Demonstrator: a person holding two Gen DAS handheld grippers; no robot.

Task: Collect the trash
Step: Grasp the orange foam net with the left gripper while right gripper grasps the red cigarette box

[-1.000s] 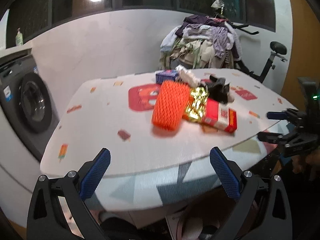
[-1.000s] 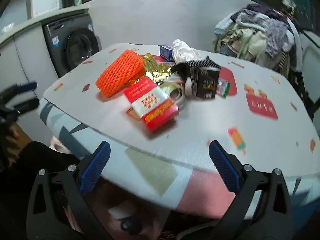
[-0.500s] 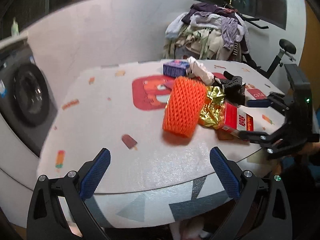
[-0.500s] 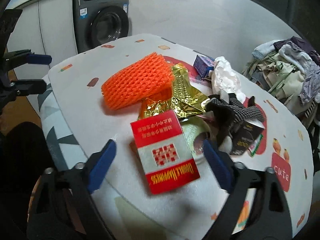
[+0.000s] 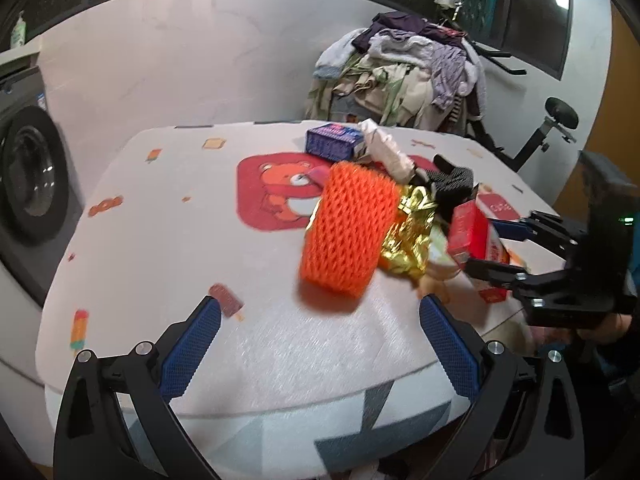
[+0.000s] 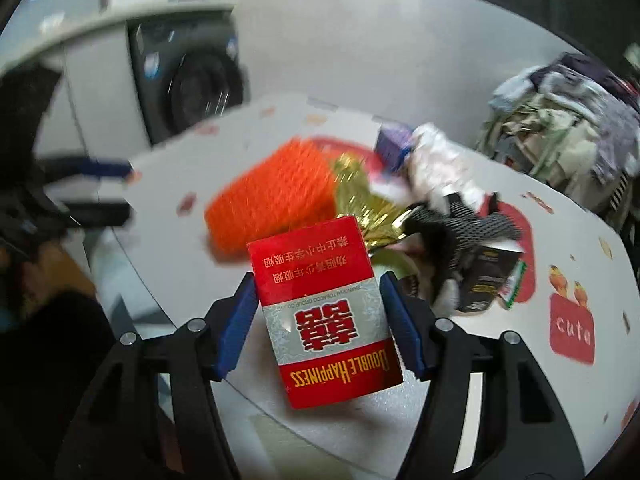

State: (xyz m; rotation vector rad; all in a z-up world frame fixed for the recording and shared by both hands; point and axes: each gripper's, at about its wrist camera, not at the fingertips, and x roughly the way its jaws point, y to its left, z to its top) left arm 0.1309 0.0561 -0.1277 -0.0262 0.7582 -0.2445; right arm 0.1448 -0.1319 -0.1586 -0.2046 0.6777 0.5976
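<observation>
Cigarette pack [image 6: 326,312] between right claw [image 6: 320,326] fingers, before foam net [image 6: 272,196].

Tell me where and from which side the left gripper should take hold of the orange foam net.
Grip the orange foam net across its narrow width, at the near end facing the left gripper. Come straight in from the table's near edge: that end is bare, while the gold foil presses against its right side. The mesh looks soft, so it should squash between the open jaws.

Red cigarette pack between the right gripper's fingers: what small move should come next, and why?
Probably lift it. The right gripper has a finger on each side of the red cigarette pack, apparently pinching it, and in the left wrist view it looks tilted up off the table.
</observation>
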